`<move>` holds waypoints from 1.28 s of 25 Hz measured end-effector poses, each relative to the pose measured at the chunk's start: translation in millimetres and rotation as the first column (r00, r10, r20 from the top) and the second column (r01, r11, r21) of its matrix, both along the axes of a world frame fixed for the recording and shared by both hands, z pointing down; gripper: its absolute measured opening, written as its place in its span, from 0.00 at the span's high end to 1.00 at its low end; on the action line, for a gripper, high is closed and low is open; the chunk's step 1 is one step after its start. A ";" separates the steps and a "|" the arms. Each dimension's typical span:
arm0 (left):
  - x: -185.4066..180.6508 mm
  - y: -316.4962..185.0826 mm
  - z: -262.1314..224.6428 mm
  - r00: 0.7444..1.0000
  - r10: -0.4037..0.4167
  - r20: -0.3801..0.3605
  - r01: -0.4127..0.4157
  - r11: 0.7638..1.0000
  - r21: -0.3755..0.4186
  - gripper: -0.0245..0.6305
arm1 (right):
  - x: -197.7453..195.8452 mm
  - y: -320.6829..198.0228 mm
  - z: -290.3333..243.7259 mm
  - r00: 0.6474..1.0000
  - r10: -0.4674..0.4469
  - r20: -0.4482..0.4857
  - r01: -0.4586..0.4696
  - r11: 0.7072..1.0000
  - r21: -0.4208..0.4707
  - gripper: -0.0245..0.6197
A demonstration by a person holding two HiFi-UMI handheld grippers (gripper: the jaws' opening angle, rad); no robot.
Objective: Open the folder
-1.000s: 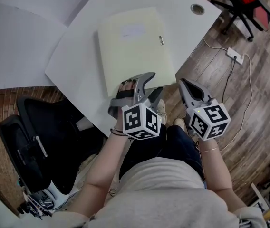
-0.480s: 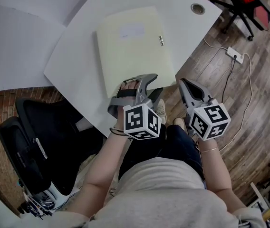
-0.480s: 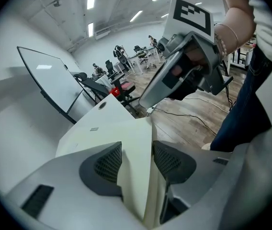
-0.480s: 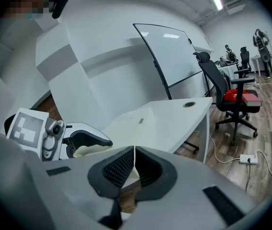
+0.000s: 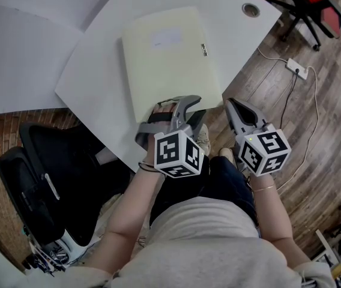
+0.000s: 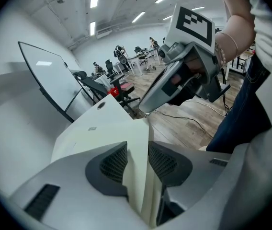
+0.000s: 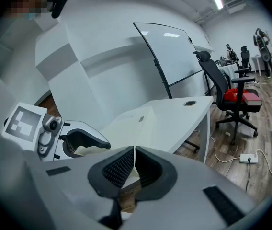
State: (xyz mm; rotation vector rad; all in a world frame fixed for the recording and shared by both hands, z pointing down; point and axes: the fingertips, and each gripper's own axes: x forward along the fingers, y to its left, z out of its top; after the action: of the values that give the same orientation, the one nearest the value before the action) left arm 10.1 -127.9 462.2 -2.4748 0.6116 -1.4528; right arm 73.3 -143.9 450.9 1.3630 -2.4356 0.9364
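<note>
Left gripper [image 5: 196, 105], jaws just closing, pinches the cream folder [image 5: 167, 59] at the near edge of the desk [image 5: 98, 95]; right gripper [image 5: 230, 104] closed, empty.

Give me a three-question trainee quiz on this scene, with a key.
1. True or false: the folder lies closed on the white table.
2. Which gripper has the folder's near edge between its jaws? A) left B) right C) neither
3. Fill in: the jaws of the right gripper are ___.
Key: 1 true. 2 A; the left gripper has just been closing its jaws on that edge. 3 shut.
</note>
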 end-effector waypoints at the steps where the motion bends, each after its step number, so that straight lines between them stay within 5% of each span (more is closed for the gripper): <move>1: 0.3 0.7 -0.3 1.000 0.000 -0.001 0.000 1.000 -0.002 0.73 | -0.1 0.1 0.2 1.000 -0.001 -0.001 0.001 1.000 0.000 0.93; 22: -2.3 10.6 -5.6 0.998 -0.006 -0.058 0.003 0.999 -0.041 0.83 | -8.0 -2.1 9.0 0.999 -0.030 -0.026 0.029 0.999 -0.028 0.93; 32: 1.1 11.4 -14.4 0.988 -0.055 -0.147 0.041 0.995 -0.094 0.86 | -13.5 -2.5 9.3 0.998 -0.046 -0.035 0.045 0.998 -0.036 0.93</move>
State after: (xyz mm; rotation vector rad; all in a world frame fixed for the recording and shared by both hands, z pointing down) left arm 11.2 -116.4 447.7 -2.6758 0.6501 -1.3492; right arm 59.7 -146.4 460.2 1.2958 -2.4016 0.9319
